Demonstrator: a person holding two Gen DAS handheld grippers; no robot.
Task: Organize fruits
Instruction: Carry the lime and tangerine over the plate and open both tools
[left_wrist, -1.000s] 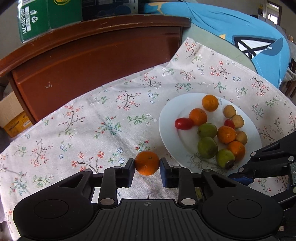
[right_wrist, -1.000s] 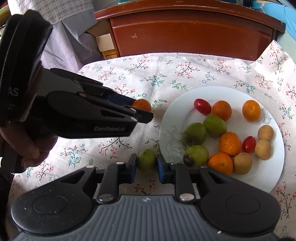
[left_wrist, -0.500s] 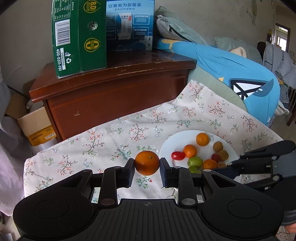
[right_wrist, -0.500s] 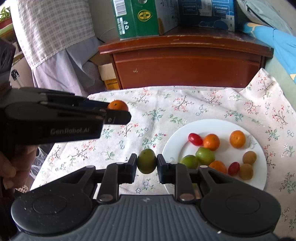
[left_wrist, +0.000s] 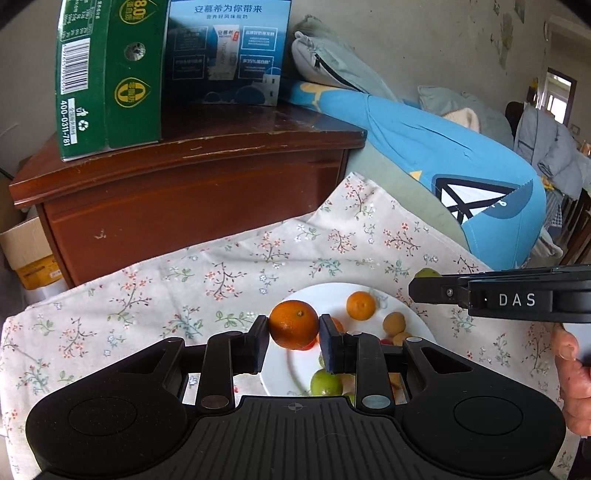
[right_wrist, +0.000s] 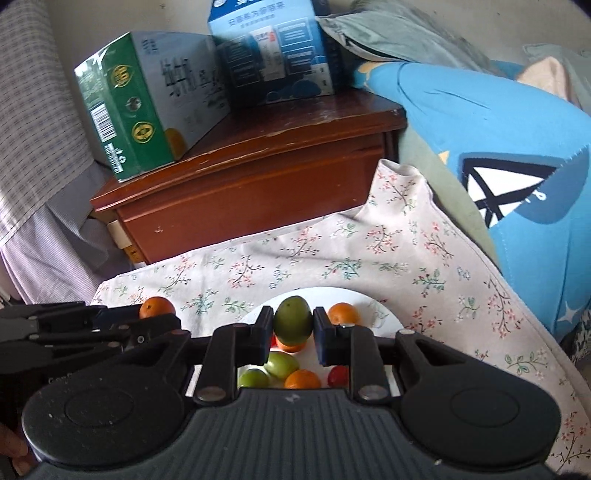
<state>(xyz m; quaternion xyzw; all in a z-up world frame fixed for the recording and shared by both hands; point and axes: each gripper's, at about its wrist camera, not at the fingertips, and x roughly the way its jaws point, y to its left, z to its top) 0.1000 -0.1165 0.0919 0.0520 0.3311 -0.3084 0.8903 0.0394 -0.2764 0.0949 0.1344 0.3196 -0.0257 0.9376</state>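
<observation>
- The left gripper (left_wrist: 293, 329) is seen clamped on an orange (left_wrist: 293, 324), which is pinched between both pads and held clear above the near-left rim of the white plate (left_wrist: 280, 373).
- The right gripper (right_wrist: 293, 329) is seen clamped on a green fruit (right_wrist: 292, 320), held in the air above the plate's (right_wrist: 384, 320) near half.
- In the left wrist view the right gripper (left_wrist: 417, 290) is shown side-on at the right edge, with a sliver of its green fruit (left_wrist: 427, 273) above the tip and a hand (left_wrist: 574, 376) below it.
- In the right wrist view the left gripper (right_wrist: 162, 321) is shown at the left edge with its orange (right_wrist: 157, 307), well apart from the right gripper.
- Oranges, green fruits, small red fruits and small tan fruits are left on the plate; the rest are hidden behind the gripper bodies.
- The floral cloth (left_wrist: 155, 291) is left bare to the left of the plate and beyond it, up to its far edge.
- That far edge is bounded by a wooden cabinet (left_wrist: 184, 206), on which a green carton (left_wrist: 107, 77) and a blue carton (left_wrist: 225, 51) stand.
- The right side of the cloth is bounded by a blue cushion (left_wrist: 461, 173).
</observation>
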